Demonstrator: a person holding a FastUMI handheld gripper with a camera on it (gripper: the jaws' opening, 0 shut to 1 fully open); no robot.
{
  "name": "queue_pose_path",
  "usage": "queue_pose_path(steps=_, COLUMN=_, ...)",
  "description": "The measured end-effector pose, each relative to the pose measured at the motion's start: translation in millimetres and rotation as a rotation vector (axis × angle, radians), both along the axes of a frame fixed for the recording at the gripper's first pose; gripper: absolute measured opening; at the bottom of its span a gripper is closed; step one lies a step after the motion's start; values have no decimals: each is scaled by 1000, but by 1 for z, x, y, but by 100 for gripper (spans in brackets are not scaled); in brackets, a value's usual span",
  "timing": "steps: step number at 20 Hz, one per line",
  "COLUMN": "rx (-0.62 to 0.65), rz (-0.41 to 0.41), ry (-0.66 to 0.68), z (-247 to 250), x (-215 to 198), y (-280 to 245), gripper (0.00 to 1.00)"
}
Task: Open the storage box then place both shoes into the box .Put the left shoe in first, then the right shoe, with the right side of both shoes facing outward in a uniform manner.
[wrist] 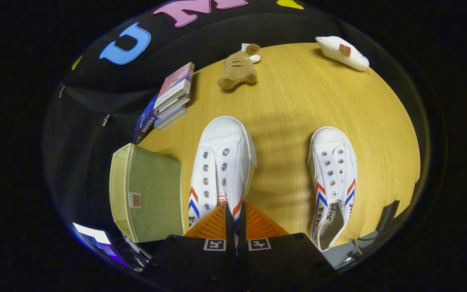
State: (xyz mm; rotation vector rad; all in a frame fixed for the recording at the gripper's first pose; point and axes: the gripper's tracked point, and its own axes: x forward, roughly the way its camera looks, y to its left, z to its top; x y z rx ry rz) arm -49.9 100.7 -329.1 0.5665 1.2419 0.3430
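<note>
Gripper: the orange ribbed two-finger tongs (235, 221) were closed almost together, both fingers pressed on the heel edge of the nearer white canvas shoe with red and blue chevron stripes (221, 170).
Held shoe: it pointed away from the fingers, toe toward the far side of the table, and seemed lifted a little above the wood, though contact was hard to judge.
Second shoe: the other white canvas shoe of the pair (333, 178) lay flat on the yellow wooden round table (298, 93), well apart from the held one.
Handling: by my judgement the shoes were light, soft in the canvas upper and stiffer at the rubber sole; the thin heel collar gave a firm pinch, but the toe could swing or droop from it.
Hold point: the rear collar or the heel tab looked the best place, the rubber toe being too wide and smooth.
Box: the olive-green fabric storage box (146, 194) stood just beside the held shoe; whether it was open, and what it held, could not be told.
Other things: a stack of books (172, 95), a brown plush toy (237, 69) and a white pouch (343, 52) lay at the far edge.
</note>
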Motion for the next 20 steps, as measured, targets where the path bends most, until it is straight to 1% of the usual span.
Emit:
queue_pose_path(steps=7, rx=113, rz=71, ry=-79, z=105, x=12, y=80, gripper=5)
queue_pose_path(steps=9, rx=151, rz=87, ry=-77, z=127, x=10, y=112, gripper=5)
queue_pose_path(steps=11, rx=194, rz=92, ry=-57, z=137, x=1, y=151, gripper=5)
queue_pose_path(steps=13, rx=219, rz=99, ry=-24, z=141, x=-4, y=185, gripper=5)
queue_pose_path(steps=15, rx=210, rz=119, ry=4, z=135, x=-10, y=214, gripper=5)
queue_pose_path(steps=16, rx=199, rz=127, ry=16, z=134, x=-6, y=224, gripper=5)
queue_pose_path(steps=20, rx=164, rz=134, ry=97, z=104, x=-20, y=270, gripper=5)
